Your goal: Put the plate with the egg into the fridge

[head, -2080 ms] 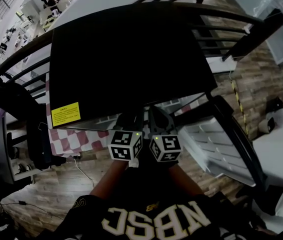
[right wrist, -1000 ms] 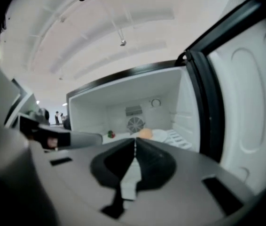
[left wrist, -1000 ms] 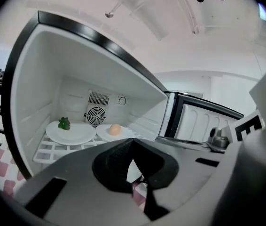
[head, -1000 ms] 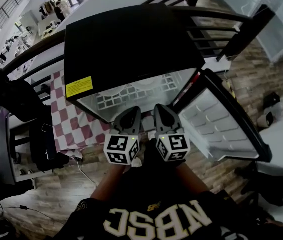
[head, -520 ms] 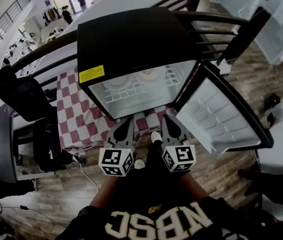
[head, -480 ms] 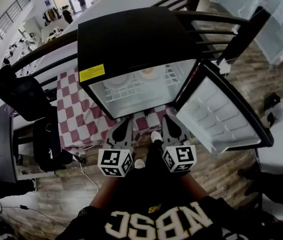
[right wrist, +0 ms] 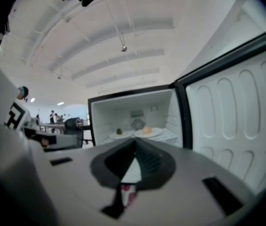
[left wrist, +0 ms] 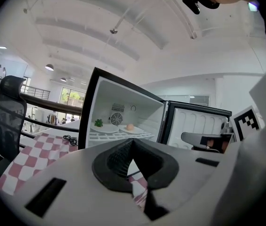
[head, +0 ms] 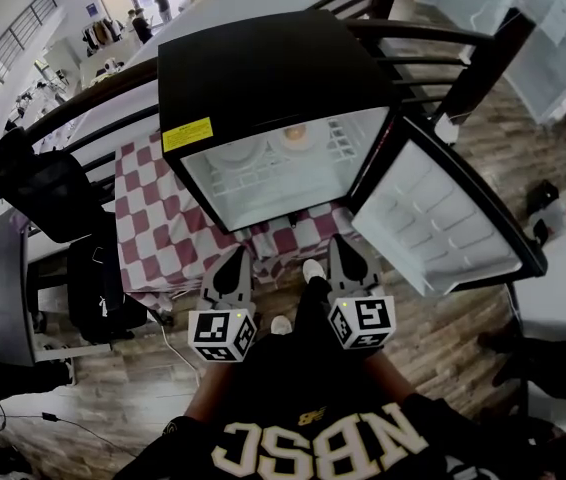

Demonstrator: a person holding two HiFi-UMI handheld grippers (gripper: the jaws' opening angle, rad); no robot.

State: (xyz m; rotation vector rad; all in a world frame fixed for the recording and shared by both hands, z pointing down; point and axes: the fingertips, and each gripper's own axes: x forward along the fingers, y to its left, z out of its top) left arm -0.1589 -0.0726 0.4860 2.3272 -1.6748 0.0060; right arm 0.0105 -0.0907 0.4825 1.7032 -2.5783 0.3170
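Well beyond left tool (head: pixel 235 262) and right tool (head: pixel 344 250), the plate (head: pixel 296 139) sits in fridge (head: pixel 263 68).

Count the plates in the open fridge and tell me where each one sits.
2. Both sit on the wire shelf in the fridge: the plate with the egg on the right, the plate with a green item left of it. Others may be hidden lower down.

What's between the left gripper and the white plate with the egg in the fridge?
Head view: red-and-white checked tablecloth, then bare white wire shelf up to the white egg plate.
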